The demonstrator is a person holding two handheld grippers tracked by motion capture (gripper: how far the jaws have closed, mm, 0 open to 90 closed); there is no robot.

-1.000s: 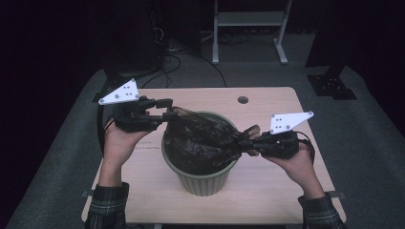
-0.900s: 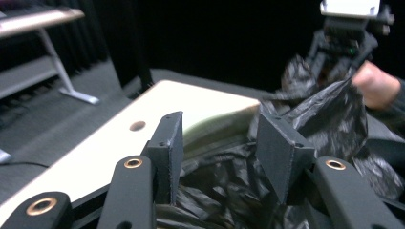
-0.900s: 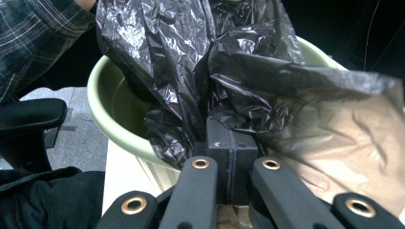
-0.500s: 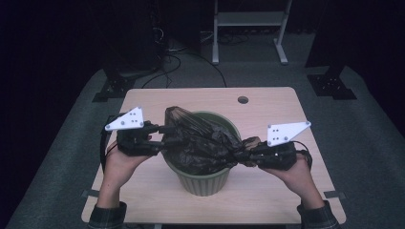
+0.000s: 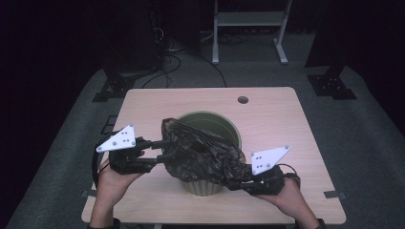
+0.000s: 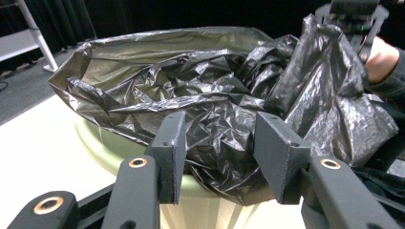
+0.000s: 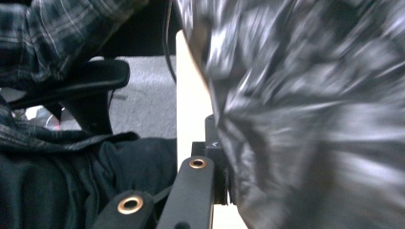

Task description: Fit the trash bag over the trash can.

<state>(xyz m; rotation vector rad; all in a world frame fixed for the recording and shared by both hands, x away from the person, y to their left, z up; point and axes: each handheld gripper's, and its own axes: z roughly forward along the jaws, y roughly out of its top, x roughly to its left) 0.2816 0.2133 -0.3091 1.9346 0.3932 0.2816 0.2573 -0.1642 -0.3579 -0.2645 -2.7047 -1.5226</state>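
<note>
Claws on bag, lining the bin.
Right claw [image 5: 235, 183] clamped on bag [image 5: 203, 152]; left claw [image 5: 166, 149] half apart around its nine-o'clock edge, grip unclear. Next: stretch hem over bin [image 5: 229, 125] rim.

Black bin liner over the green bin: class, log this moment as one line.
work: fitting black bin liner on green bin | left claw: jaws around liner edge | right claw: shut on liner

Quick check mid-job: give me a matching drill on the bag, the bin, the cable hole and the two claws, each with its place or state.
Things:
1. black bag
2. green bin
3. cable hole
4. right claw
5. left claw

Places or states:
A. in the tabletop, beyond the bin
B. shut on the bag's near edge
C. draped over the bin's mouth
D. standing mid-table
E. jaws apart, bag between them

Pairs: 1-C, 2-D, 3-A, 4-B, 5-E
</note>
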